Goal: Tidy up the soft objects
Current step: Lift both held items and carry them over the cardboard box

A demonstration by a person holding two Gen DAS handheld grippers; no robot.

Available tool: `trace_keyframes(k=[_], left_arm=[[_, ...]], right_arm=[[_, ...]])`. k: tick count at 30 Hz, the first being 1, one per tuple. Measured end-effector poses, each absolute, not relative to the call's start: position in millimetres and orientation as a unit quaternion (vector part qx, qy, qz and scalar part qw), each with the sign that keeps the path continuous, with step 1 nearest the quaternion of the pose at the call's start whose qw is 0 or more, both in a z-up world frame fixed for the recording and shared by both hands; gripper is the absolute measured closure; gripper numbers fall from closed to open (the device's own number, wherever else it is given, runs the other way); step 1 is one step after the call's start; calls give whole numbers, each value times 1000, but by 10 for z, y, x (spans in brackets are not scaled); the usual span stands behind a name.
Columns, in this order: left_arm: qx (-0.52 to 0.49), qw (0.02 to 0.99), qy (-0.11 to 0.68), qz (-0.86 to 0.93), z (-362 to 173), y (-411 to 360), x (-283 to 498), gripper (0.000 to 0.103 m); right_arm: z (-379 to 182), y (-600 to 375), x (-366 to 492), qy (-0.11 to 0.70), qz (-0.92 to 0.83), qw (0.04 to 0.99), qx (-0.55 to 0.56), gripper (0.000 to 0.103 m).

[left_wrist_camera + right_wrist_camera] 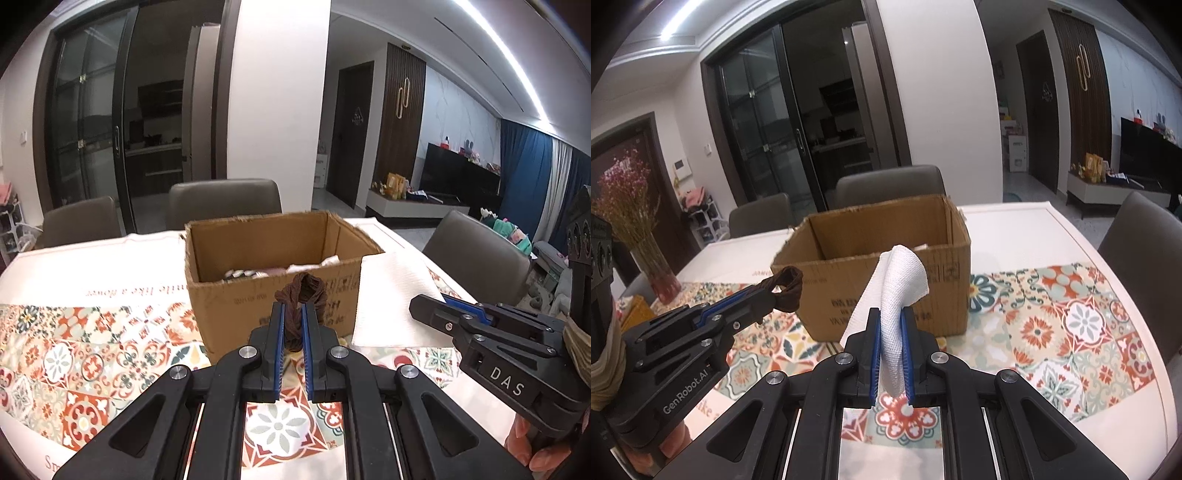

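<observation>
While both tools hang over the patterned tablecloth (1071,317), each has something soft pinched in it. The left gripper (293,317) is clamped on a brown hair tie (301,295): the dark knitted loop runs up between the blue pads (281,332) and bulges out past the tips, in front of the near wall of the open cardboard box (273,258). From the right wrist view the same loop (786,288) pokes out of the left tool, just short of the box's near left corner. The right gripper (891,332) is closed on a white cloth (901,291), which stands up between the narrow jaws and folds over to the right above them, before the box front (942,280). Inside the box lie a few pale and dark soft items (258,273), too small to name. Grey chairs (890,184) stand behind the table.
</observation>
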State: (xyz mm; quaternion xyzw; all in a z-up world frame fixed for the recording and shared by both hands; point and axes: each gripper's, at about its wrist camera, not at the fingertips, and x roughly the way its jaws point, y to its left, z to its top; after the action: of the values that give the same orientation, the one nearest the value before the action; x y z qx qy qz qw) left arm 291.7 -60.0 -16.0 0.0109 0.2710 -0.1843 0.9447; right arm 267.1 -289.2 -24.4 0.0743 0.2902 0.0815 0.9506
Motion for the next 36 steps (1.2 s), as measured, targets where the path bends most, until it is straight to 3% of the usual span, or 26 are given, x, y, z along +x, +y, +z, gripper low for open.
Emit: trace_keyframes(k=[19,36], left_arm=[[17,966,202,-161,310,-502,2998,93],[20,972,186,-143,399,-548,3348,93]], right_arm=[[205,-2856,2820,224,94,968,70,91],[292,-2874,3219,207,97,972,59,91]])
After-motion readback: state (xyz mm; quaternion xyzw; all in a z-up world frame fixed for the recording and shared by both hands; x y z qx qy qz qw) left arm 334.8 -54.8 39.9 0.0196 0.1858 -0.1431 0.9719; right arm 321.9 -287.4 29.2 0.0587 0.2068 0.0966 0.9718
